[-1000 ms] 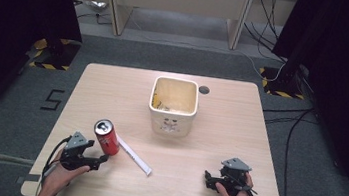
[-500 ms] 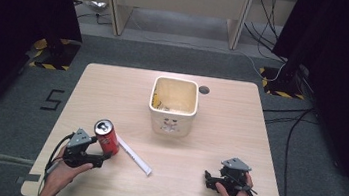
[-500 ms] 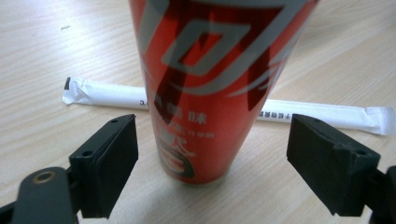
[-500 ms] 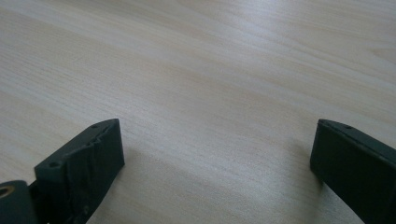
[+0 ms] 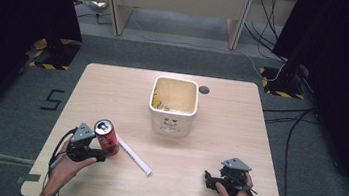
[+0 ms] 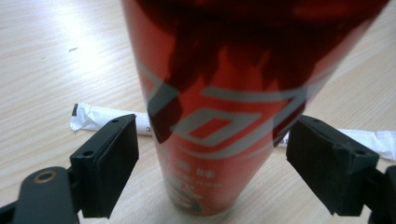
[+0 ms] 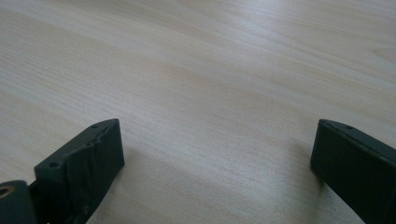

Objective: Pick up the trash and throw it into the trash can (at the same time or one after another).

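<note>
A red drink can (image 5: 107, 136) stands upright on the wooden table (image 5: 238, 136), near its front left. My left gripper (image 5: 97, 155) is open, its jaws on either side of the can (image 6: 219, 107) with a gap at each pad. A white paper-wrapped stick (image 5: 134, 155) lies flat just right of the can, and its ends (image 6: 93, 116) show behind the can. A cream square bin (image 5: 173, 106) with some scraps inside stands at the table's middle. My right gripper (image 5: 209, 179) is open at the front right, with bare wood (image 7: 210, 116) between its jaws.
A small round hole (image 5: 204, 89) sits in the tabletop behind the bin on the right. Desk legs and cables stand beyond the far edge. Black curtains flank both sides of the table.
My left gripper has slid forward toward the red can, so the can now stands between its jaws. The right gripper has stayed put.
</note>
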{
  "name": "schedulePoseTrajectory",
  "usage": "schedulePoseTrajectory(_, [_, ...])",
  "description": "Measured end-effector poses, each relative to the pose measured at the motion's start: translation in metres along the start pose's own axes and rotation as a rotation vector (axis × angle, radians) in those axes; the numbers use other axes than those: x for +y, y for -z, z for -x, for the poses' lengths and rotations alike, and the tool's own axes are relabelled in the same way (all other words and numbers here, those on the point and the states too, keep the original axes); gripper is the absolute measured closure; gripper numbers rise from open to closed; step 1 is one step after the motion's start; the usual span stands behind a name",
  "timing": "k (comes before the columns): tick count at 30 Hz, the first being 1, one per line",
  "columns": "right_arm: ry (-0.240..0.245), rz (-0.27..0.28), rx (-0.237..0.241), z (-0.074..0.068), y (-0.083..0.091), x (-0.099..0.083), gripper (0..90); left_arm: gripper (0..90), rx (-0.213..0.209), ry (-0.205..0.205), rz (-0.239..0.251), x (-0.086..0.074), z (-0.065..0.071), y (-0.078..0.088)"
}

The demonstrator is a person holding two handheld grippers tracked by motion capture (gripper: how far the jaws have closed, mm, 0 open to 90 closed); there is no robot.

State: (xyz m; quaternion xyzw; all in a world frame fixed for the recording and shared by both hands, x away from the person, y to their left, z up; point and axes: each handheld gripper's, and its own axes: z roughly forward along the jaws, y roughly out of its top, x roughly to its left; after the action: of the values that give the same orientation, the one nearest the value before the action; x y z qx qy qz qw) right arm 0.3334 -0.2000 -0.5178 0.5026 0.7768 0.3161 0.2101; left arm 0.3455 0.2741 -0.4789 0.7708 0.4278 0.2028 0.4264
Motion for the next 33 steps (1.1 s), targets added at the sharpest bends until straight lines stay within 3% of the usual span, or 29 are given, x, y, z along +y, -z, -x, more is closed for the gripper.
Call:
schedulePoseTrajectory(10, [0.003, 0.001, 0.0, 0.0, 0.0, 0.0, 2.9, 19.6, 0.011, -0.004, 0.007, 0.004, 0.0, -0.006])
schedulePoseTrajectory(13, [0.001, 0.001, 0.0, 0.0, 0.0, 0.0, 2.9, 24.1, 0.008, -0.006, 0.003, 0.004, -0.002, -0.007])
schedulePoseTrajectory(15, [0.002, 0.001, 0.0, 0.0, 0.0, 0.0, 2.9, 32.9, 0.01, -0.008, 0.01, 0.003, -0.002, -0.007])
schedulePoseTrajectory(33, [0.002, 0.0, 0.003, 0.0, 0.0, 0.0, 2.4, 33.8, -0.008, -0.022, 0.009, 0.012, -0.003, -0.001])
